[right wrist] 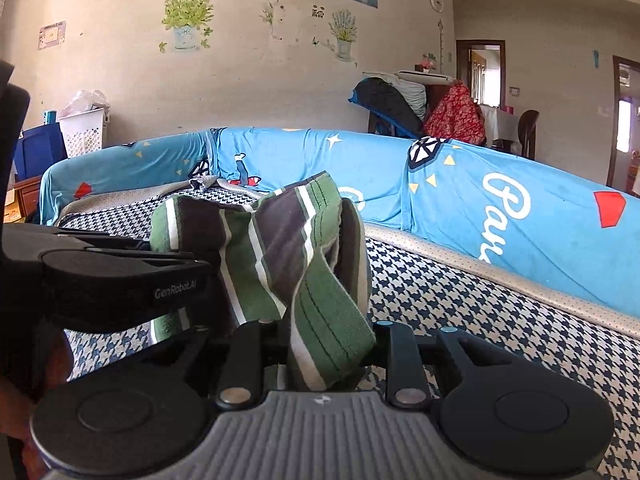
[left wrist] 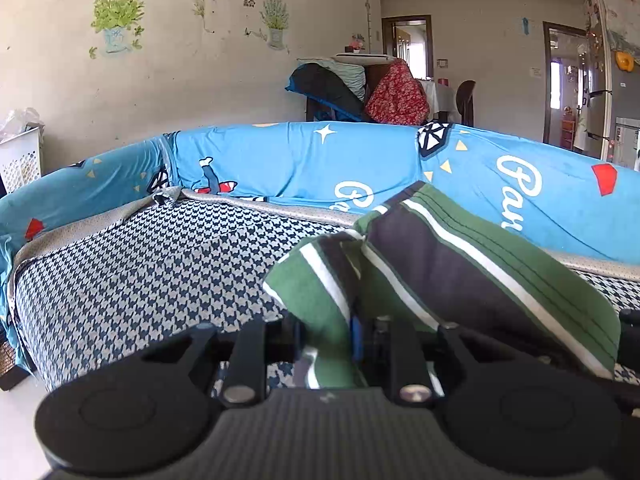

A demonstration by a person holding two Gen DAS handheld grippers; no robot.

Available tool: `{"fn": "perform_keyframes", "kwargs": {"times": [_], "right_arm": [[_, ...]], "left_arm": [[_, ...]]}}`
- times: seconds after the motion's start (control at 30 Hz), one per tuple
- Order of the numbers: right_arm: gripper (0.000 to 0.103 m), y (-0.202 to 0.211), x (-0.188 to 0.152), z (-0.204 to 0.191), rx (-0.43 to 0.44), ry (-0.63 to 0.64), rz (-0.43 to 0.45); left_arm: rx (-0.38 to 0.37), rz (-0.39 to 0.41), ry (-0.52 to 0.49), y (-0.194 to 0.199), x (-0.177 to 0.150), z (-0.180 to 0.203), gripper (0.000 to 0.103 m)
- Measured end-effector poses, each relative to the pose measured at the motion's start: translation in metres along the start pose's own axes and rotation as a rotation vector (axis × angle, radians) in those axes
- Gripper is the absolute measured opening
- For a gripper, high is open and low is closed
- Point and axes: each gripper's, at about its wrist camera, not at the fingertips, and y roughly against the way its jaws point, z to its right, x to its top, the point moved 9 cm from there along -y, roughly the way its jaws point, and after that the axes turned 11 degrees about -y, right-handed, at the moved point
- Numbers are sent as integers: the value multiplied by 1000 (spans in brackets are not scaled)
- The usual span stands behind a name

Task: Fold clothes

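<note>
left gripper (left wrist: 326,342): pinched on striped garment (left wrist: 460,264), cloth bunched between fingers at lower centre
right gripper (right wrist: 328,354): clamped on same garment (right wrist: 288,248), green hem draped across jaws
garment: lifted above houndstooth sofa seat (left wrist: 140,264), centre frame
left gripper, right view: lower left, just beside cloth

From my remote seat I can read "GenRobot.AI" in small pale letters on the black body of the left gripper (right wrist: 120,276) and the start of a white script word, "Pau", on the blue sofa cover (right wrist: 500,208), cut off by the cushion edge.
</note>
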Motion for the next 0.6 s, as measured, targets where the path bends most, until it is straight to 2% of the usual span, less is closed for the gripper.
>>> {"fn": "perform_keyframes", "kwargs": {"times": [0.2, 0.27, 0.33, 0.4, 0.43, 0.47, 0.5, 0.6], "right_arm": [[24, -24, -3, -12, 24, 0, -21], [24, -33, -5, -14, 27, 0, -31], [24, -44, -9, -13, 22, -3, -48], [25, -54, -12, -8, -7, -6, -63], [29, -58, -13, -3, -28, -8, -66], [35, -62, -14, 2, -50, -10, -68], [38, -63, -14, 7, -78, -17, -60], [39, -59, -9, 26, -131, -50, -26]], "left_arm": [[21, -43, 19, -16, -8, -17, 20], [29, -72, 25, -25, -12, -24, 25], [72, -110, 56, -34, -17, -38, 38], [110, -126, 100, -38, -19, -54, 40], [125, -128, 122, -39, -18, -63, 48], [143, -127, 145, -41, -18, -72, 53], [155, -128, 167, -42, -18, -80, 56], [167, -146, 229, -43, -23, -100, 56]]}}
